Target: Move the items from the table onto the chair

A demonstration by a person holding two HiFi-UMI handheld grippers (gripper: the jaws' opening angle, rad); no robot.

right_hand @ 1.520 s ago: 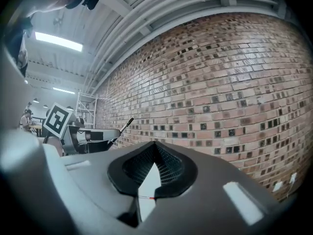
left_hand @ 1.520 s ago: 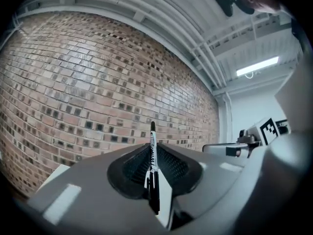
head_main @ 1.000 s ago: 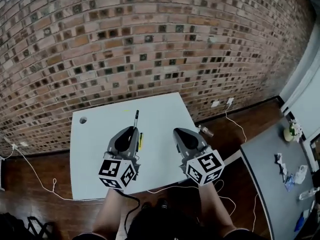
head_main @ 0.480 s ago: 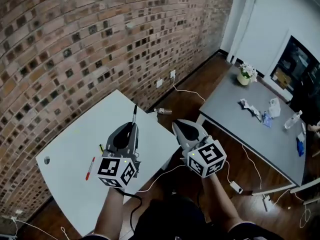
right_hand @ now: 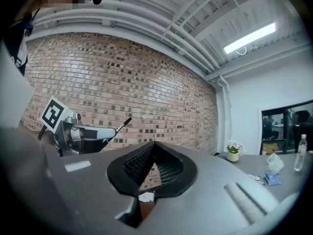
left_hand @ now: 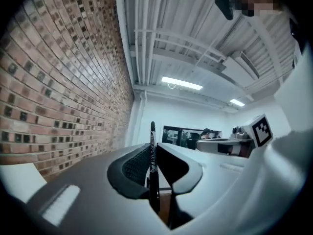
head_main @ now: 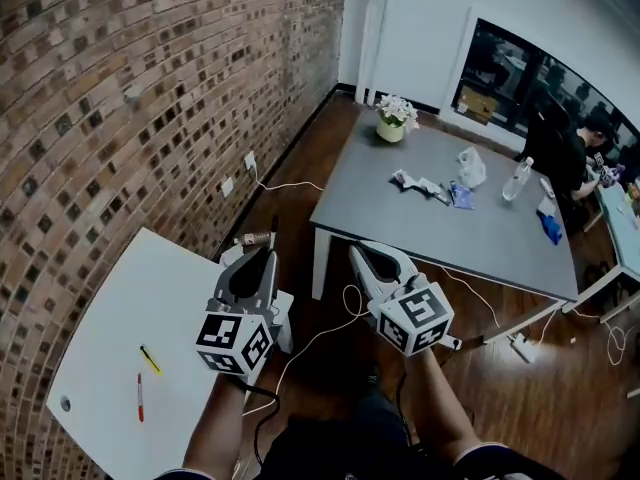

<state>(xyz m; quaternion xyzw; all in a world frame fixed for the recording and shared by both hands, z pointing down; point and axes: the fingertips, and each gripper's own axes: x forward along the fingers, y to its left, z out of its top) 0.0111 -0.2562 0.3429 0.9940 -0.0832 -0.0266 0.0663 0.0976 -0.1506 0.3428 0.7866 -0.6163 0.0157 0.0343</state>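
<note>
My left gripper (left_hand: 151, 153) pinches a black pen (left_hand: 152, 131) just past the edge of the white table (head_main: 100, 318), where a yellow pen (head_main: 150, 359) and a red pen (head_main: 139, 397) lie. My right gripper (right_hand: 153, 148) is pressed together, empty.

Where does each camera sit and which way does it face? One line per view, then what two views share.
Head view: on the person's head, facing steeply down; shows both forearms, left gripper, right gripper, white table, grey table.
Left gripper view: on the left gripper, facing along jaws shut on a black pen; brick wall at left.
Right gripper view: on the right gripper, facing along shut, empty jaws toward the brick wall.
Shared: the black pen shows in all three.
</note>
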